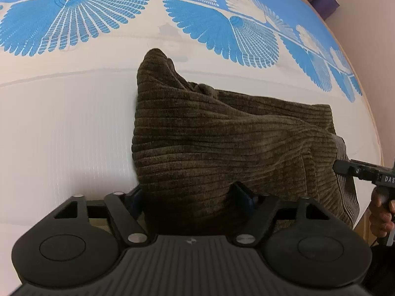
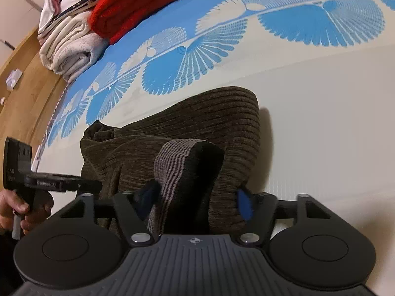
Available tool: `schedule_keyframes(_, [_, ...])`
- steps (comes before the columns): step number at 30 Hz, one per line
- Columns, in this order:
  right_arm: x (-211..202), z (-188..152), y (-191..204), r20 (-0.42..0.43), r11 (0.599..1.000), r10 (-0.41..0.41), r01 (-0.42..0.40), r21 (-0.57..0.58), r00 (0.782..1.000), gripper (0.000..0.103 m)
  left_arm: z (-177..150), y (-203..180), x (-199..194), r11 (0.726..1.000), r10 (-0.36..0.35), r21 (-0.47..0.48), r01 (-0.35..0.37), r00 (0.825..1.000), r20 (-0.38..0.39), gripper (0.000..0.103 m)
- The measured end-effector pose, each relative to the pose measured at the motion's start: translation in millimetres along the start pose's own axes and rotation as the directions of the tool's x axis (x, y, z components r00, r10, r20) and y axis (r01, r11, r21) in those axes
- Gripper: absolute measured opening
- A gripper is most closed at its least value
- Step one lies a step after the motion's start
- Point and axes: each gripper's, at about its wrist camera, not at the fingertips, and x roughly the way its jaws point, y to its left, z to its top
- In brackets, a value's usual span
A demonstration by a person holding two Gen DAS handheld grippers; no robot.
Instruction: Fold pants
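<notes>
Dark brown corduroy pants (image 1: 222, 133) lie bunched and partly folded on the white part of the bed sheet; they also show in the right wrist view (image 2: 187, 128). My left gripper (image 1: 190, 197) has its jaws wide apart around the near edge of the pants, with cloth lying between the fingers. My right gripper (image 2: 197, 197) is likewise wide open around a raised fold with a lighter ribbed waistband (image 2: 172, 162). The right gripper also shows at the right edge of the left wrist view (image 1: 345, 167), touching the pants' end. The left gripper shows at the left in the right wrist view (image 2: 96, 185).
The bed sheet (image 1: 61, 123) is white with a blue fan pattern (image 1: 74, 19) farther back. A stack of folded clothes, red (image 2: 138, 2) and cream (image 2: 71, 46), sits at the bed's far left corner. A wooden floor (image 2: 22, 93) lies beyond the bed edge.
</notes>
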Motion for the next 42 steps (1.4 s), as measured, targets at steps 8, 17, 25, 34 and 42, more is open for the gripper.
schedule_keyframes(8, [-18, 12, 16, 0.095, 1.000, 0.009, -0.007, -0.020, 0.995, 0.039, 15, -7, -39, 1.000, -0.016, 0.024, 0.013, 0.994, 0.107, 0.032])
schedule_keyframes(17, [-12, 66, 54, 0.274, 0.994, 0.090, -0.068, -0.090, 0.957, 0.038, 68, 8, -92, 0.998, 0.030, 0.038, -0.050, 0.917, 0.398, 0.030])
schedule_keyframes(25, [26, 144, 86, 0.428, 0.992, 0.010, 0.045, -0.119, 0.904, 0.051, 132, 32, -87, 0.982, 0.171, -0.028, -0.186, 0.818, 0.549, 0.047])
schedule_keyframes(34, [54, 155, 92, 0.415, 0.955, -0.110, 0.212, -0.208, 0.903, 0.055, 121, 21, -49, 0.963, 0.119, 0.187, -0.195, 0.928, 0.354, 0.040])
schedule_keyframes(42, [118, 134, 85, 0.193, 0.870, -0.328, 0.375, -0.319, 0.925, 0.055, 96, 18, -18, 0.949, 0.158, 0.223, -0.222, 0.950, 0.271, 0.042])
